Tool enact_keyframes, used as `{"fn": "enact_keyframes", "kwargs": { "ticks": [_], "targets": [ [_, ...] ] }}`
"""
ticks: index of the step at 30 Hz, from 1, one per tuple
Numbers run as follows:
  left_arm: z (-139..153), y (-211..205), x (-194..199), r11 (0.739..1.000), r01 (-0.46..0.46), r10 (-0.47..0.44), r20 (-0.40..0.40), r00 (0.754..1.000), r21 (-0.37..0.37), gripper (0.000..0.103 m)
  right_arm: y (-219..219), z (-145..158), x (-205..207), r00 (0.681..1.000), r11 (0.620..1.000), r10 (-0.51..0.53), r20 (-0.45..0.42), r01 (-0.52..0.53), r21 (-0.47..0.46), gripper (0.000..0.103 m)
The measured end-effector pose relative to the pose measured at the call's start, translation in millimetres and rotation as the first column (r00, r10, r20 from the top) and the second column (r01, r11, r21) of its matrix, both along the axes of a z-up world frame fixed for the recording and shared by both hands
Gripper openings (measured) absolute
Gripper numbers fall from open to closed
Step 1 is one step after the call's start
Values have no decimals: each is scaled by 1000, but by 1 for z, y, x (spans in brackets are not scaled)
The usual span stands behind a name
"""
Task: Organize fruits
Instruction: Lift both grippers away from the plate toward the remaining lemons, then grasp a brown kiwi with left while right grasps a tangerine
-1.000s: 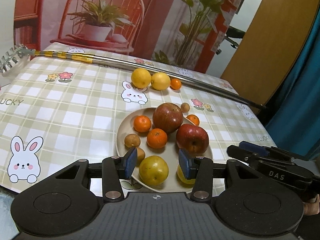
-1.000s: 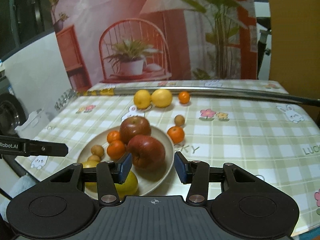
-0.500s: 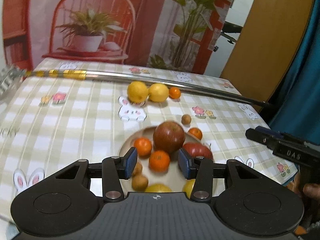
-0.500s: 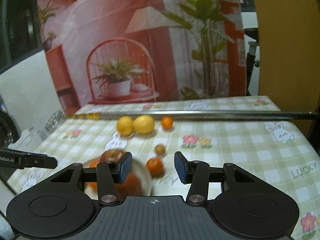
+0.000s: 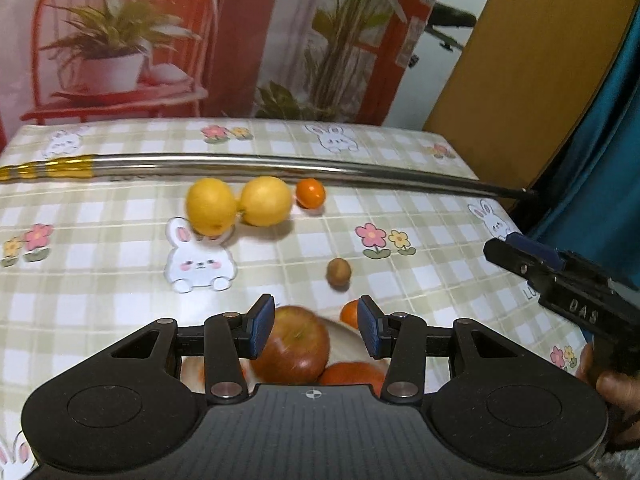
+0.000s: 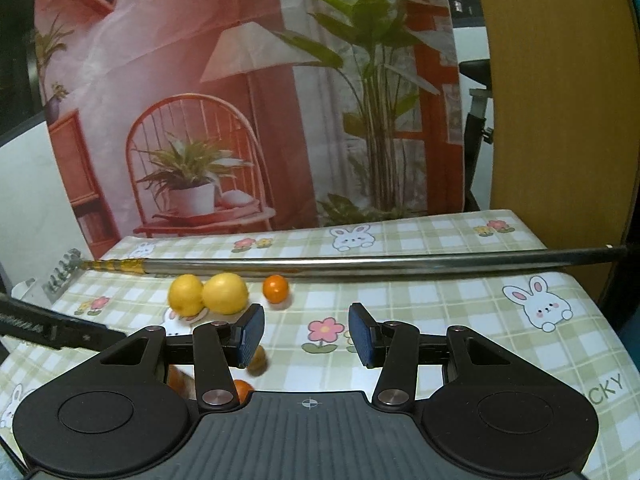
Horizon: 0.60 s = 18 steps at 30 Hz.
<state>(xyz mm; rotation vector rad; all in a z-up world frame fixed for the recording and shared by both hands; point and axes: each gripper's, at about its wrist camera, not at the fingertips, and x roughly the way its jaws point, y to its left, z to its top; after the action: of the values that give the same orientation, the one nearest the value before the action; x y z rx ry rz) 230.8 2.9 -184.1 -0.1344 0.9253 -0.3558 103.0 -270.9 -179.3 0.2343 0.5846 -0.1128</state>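
My left gripper (image 5: 316,330) is open, hovering above a red apple (image 5: 294,348) on the beige plate (image 5: 344,334); an orange (image 5: 352,374) lies beside the apple. Two yellow lemons (image 5: 212,206) (image 5: 266,200) and a small orange (image 5: 310,193) rest on the cloth near the far pole. A small brown fruit (image 5: 339,272) and another orange (image 5: 350,312) lie just past the plate. My right gripper (image 6: 306,338) is open and empty over the cloth, with the lemons (image 6: 226,293), the small orange (image 6: 275,288) and the brown fruit (image 6: 258,360) ahead of it.
A long metal pole (image 5: 280,164) with a gold-wrapped end lies across the far side of the checked tablecloth (image 5: 100,280). The other gripper (image 5: 568,284), held by a hand, enters at the right. A printed backdrop stands behind the table; a wooden door is at the right.
Both grippers have risen and moved forward over the table. The plate has slid to the bottom of both views, and the lemons and pole look nearer. Both stay open.
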Motion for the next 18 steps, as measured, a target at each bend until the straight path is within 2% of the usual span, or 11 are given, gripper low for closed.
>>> {"fn": "enact_keyframes", "kwargs": {
  "ticks": [4, 9, 14, 18],
  "targets": [
    [-12, -17, 31, 999, 36, -36, -68, 997, 1, 48, -8, -13, 3, 1000, 1000, -7, -18, 8, 30, 44],
    [-32, -29, 72, 998, 25, -34, -165, 986, -56, 47, -23, -28, 4, 998, 996, -44, -37, 46, 78, 44],
    [-57, -54, 99, 999, 28, -22, -213, 977, 25, 45, -35, -42, 0, 995, 992, -73, -67, 80, 100, 44],
    [-69, -62, 111, 1000, 26, -24, -242, 970, 4, 45, -44, -49, -3, 993, 987, -94, -74, 102, 124, 44]
  ]
}}
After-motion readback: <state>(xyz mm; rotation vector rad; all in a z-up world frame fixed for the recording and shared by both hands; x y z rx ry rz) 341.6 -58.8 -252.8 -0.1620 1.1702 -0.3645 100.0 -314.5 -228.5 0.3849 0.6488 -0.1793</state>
